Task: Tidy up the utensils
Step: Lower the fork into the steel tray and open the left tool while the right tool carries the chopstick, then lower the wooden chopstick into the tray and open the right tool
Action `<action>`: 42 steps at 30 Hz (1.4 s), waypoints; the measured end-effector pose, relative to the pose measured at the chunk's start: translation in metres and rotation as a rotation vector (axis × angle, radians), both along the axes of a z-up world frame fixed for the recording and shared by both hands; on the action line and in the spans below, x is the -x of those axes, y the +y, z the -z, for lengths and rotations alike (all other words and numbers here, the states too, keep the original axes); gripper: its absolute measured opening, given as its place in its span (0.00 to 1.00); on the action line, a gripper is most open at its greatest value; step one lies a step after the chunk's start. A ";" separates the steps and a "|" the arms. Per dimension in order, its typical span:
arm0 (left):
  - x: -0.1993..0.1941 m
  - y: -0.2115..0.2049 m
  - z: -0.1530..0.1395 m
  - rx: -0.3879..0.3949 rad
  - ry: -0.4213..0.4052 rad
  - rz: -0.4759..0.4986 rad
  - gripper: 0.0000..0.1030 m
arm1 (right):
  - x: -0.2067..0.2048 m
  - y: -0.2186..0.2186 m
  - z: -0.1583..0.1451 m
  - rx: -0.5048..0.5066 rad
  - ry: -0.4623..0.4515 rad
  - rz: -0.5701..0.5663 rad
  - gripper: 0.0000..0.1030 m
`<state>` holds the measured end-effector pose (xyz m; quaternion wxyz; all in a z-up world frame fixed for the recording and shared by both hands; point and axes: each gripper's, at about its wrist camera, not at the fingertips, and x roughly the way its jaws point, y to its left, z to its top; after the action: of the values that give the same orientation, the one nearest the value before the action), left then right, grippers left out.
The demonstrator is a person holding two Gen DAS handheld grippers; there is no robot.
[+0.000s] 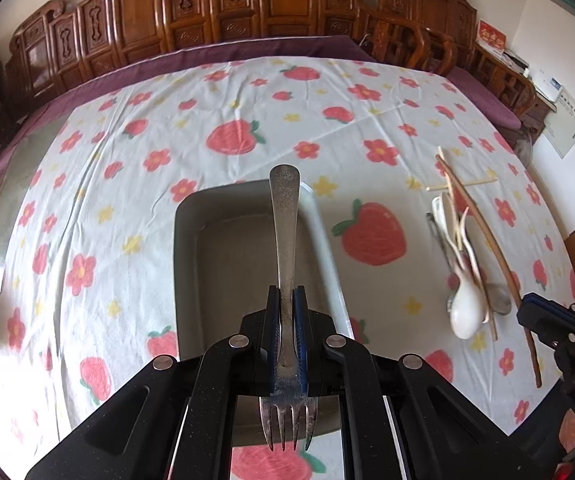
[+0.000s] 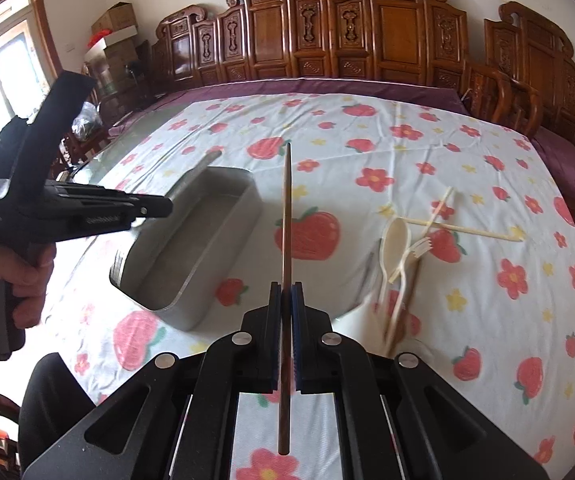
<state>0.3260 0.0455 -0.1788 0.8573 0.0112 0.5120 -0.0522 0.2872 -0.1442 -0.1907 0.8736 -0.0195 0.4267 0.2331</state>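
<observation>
My left gripper (image 1: 287, 296) is shut on a metal fork (image 1: 285, 216), handle pointing forward, tines toward the camera, held above a grey rectangular tray (image 1: 185, 240). My right gripper (image 2: 286, 290) is shut on a brown chopstick (image 2: 286, 208) that points forward over the cloth. The tray (image 2: 207, 248) lies left of it, and the left gripper (image 2: 155, 206) with the fork handle (image 2: 203, 164) hovers over the tray. A pile of utensils (image 1: 463, 240) lies at the right: white spoon (image 1: 465, 312), brown chopstick (image 1: 487, 236). In the right wrist view the pile has a cream spoon (image 2: 395, 236) and a plastic fork (image 2: 417, 250).
The table carries a white cloth with strawberries and flowers (image 1: 227, 136). Two pale chopsticks (image 2: 463, 230) lie crossed beyond the pile. Carved wooden chairs (image 2: 327, 32) line the far edge. The right gripper body (image 1: 559, 320) shows at the right edge of the left wrist view.
</observation>
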 end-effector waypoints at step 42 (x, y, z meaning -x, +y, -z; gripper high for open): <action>0.033 0.106 -0.037 0.010 -0.190 -0.113 0.74 | -0.053 0.139 0.030 -0.068 0.099 -0.029 0.06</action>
<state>0.2931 0.1520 -0.1416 0.9036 -0.0170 0.4280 -0.0049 0.3400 -0.0054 -0.2210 0.8481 0.0153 0.4608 0.2609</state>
